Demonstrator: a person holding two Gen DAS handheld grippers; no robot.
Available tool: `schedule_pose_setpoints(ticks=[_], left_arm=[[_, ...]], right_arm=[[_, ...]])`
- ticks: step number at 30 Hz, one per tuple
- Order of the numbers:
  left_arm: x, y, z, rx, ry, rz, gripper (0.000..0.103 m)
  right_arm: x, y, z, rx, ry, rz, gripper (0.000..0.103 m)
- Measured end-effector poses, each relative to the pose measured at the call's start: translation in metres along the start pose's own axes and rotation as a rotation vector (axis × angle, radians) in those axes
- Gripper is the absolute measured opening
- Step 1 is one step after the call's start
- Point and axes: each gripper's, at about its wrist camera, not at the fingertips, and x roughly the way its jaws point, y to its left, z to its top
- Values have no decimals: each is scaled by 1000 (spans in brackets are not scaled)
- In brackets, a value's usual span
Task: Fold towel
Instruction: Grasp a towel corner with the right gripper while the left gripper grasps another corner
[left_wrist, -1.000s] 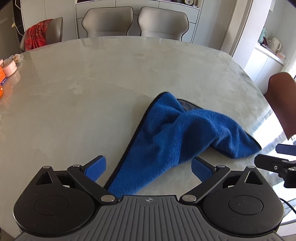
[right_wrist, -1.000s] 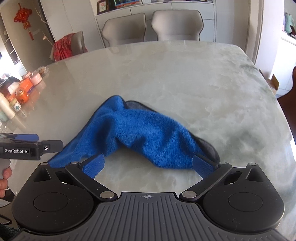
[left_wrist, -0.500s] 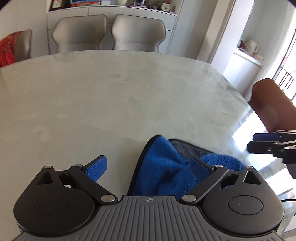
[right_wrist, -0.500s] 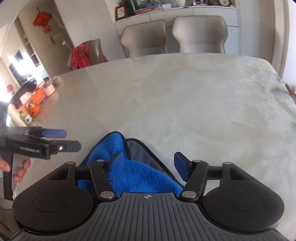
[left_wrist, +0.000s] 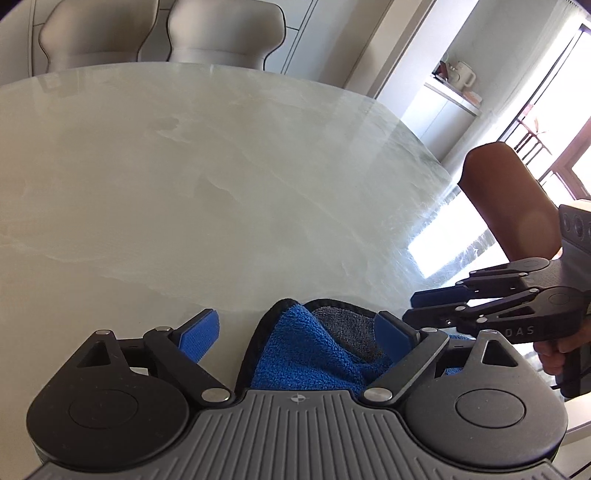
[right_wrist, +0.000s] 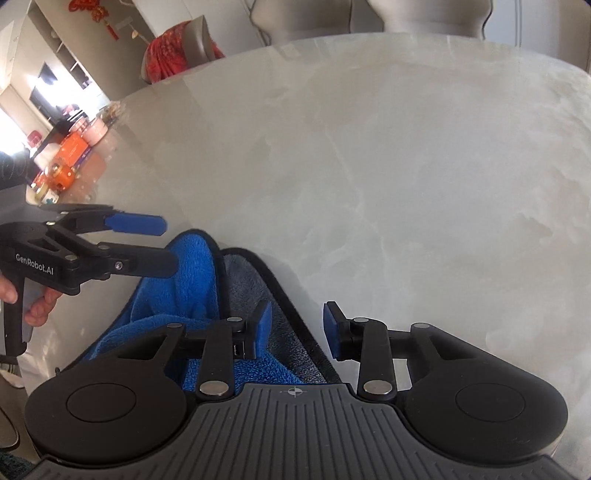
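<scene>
A crumpled blue towel with a grey underside and a black hem lies on the marble table. My left gripper is low over the towel's raised corner, open wide, and the cloth sits between its fingers without touching the pads. My right gripper is closing. The towel's hemmed grey edge runs between its jaws, and a gap still shows at both pads. Each gripper appears in the other's view: the right gripper beside the towel, the left gripper over the blue fold. The near part of the towel is hidden under the grippers.
Two grey chairs stand at the table's far side and a brown chair at its right. A chair draped in red cloth, an orange box and small jars sit by the table's left edge. A person's hand holds the left gripper.
Both grippers came forward and down onto the towel, which now fills only the bottom of each view. The right jaws went from wide open to a narrow gap.
</scene>
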Motion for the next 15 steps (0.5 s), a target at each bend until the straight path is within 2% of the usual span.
schedule_pose_setpoints(ticks=[6, 8, 12, 14, 15], left_arm=[[13, 4, 0, -1, 52, -37, 93], [14, 5, 0, -4, 59, -49, 88], [9, 3, -2, 17, 60, -94, 65], [5, 1, -3, 45, 59, -106, 57], [2, -1, -4, 66, 56, -108, 51]], right_arm=[[13, 9, -1, -52, 17, 0, 35], [13, 8, -2, -50, 15, 9, 38], [13, 9, -4, -81, 32, 19, 38], [13, 12, -6, -115, 45, 32, 29], [13, 14, -7, -132, 52, 38, 15]])
